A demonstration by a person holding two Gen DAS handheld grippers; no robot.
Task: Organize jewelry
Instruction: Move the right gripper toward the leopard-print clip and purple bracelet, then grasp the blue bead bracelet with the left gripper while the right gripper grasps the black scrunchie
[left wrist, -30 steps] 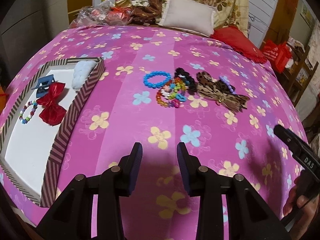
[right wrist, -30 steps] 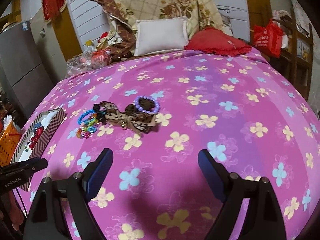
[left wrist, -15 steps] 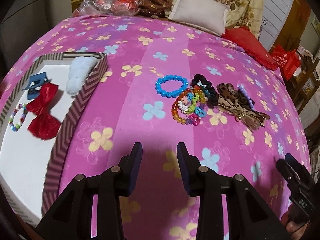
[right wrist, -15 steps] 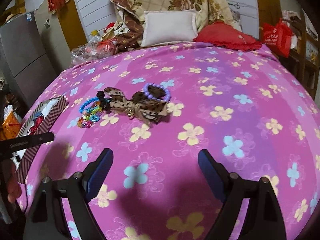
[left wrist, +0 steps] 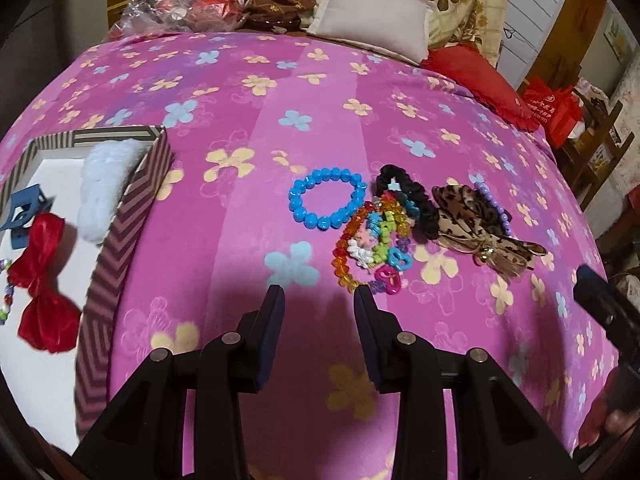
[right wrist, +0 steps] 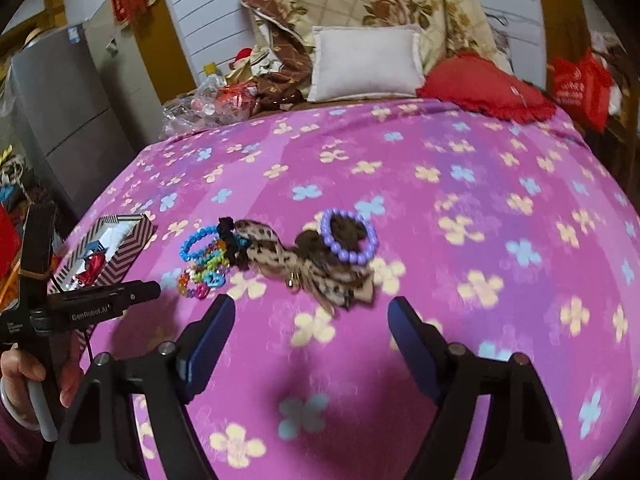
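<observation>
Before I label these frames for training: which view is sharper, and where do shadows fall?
Left wrist view: sharp, beads of the blue bracelet crisp; dark shadow on the bedspread around the left gripper. Right wrist view: motion-blurred, leopard bow smeared; shadow under the right gripper.

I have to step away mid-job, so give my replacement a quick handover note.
Left gripper: open, empty, over the bedspread near the pile.
Right gripper: jaws closing, nothing between them, near the leopard bow.
Done: red bow, blue claw clip, white fluffy clip and a beaded bracelet in the box.
Left: blue bracelet, multicolour bracelets, black scrunchie, leopard bow, purple bracelet.
</observation>
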